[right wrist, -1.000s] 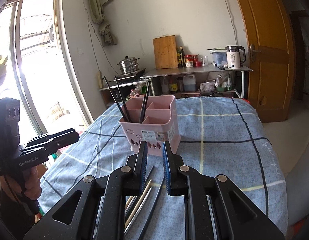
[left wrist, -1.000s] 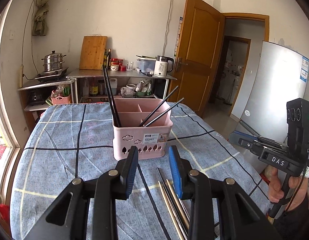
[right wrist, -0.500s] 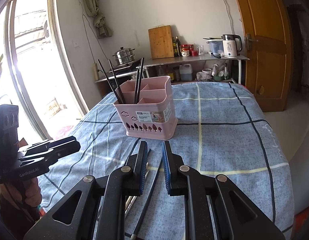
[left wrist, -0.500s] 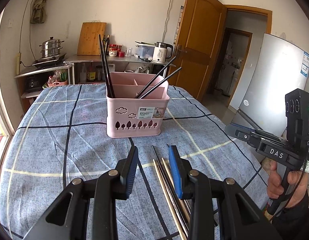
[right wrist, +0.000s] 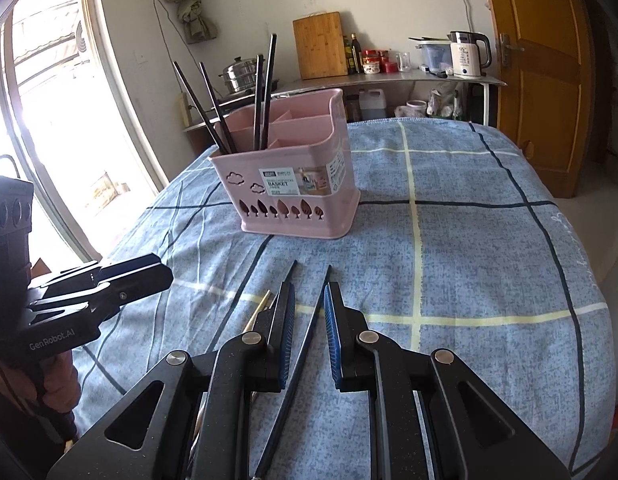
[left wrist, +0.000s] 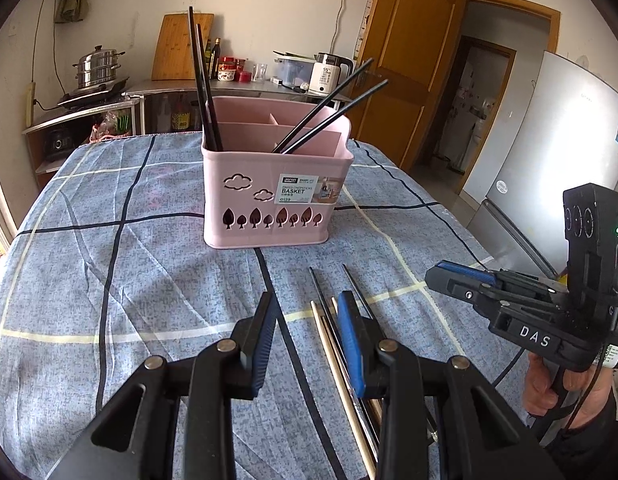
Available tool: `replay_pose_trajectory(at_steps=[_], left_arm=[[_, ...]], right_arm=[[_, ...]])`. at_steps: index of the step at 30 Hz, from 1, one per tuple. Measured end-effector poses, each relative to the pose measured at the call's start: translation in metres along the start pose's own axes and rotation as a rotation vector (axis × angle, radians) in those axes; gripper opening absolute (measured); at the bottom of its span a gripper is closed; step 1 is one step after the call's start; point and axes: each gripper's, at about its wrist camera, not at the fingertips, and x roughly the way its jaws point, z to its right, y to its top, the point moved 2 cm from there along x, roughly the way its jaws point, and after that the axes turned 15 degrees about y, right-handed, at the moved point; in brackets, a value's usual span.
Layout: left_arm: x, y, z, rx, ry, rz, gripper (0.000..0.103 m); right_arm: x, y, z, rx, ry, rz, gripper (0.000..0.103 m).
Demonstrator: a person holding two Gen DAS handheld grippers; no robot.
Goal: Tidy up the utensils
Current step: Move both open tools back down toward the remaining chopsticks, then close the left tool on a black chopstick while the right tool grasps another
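The pink basket [left wrist: 275, 196] stands upright in the middle of the left wrist view, on the blue checked cloth [left wrist: 109, 264] that covers the counter, and its dividers split it into compartments so that like utensils can stand together. Two pairs of black chopsticks [left wrist: 203, 80] already lean in it, one pair at its left end and one slanting toward the upper right of the frame, which suggests the sorting is partly done. The loose chopsticks [left wrist: 329, 320], dark and pale ones mixed, lie flat side by side on the cloth in the lower centre, in front of the basket and apart from it, probably laid there as the supply to pick from. The left gripper [left wrist: 307, 316] hangs just above them with its jaws moderately wide and holding nothing; its right pad overlaps the bundle in the picture, but whether it touches I cannot tell. In the right wrist view the right gripper [right wrist: 309, 304] has its jaws fairly narrow yet empty, lined up along a single black chopstick [right wrist: 309, 340] that runs between them in the lower centre, seemingly so a small closing would pinch it. That one looks like the next to go.
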Motion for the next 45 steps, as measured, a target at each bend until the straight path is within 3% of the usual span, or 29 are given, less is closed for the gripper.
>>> replay_pose_trajectory(at_steps=[16, 26, 31, 35, 42, 45], left_arm=[[0.057, 0.010, 0.002, -0.005, -0.021, -0.138, 0.033], [0.087, 0.015, 0.033, 0.050, -0.040, -0.198, 0.033], [0.106, 0.011, 0.046, 0.078, -0.020, -0.247, 0.033], [0.108, 0.011, 0.050, 0.088, 0.003, -0.243, 0.033], [0.109, 0.009, 0.064, 0.146, 0.090, -0.225, 0.024], [0.111, 0.008, 0.072, 0.170, 0.109, -0.216, 0.015]], right_arm=[[0.073, -0.011, 0.021, 0.035, -0.048, -0.197, 0.014], [0.058, -0.012, 0.038, 0.056, -0.072, -0.191, 0.009], [0.049, -0.011, 0.048, 0.072, -0.080, -0.181, 0.009], [0.045, -0.012, 0.052, 0.080, -0.077, -0.176, 0.009], [0.047, -0.011, 0.053, 0.085, -0.082, -0.180, 0.009], [0.047, -0.010, 0.054, 0.093, -0.092, -0.180, 0.009]])
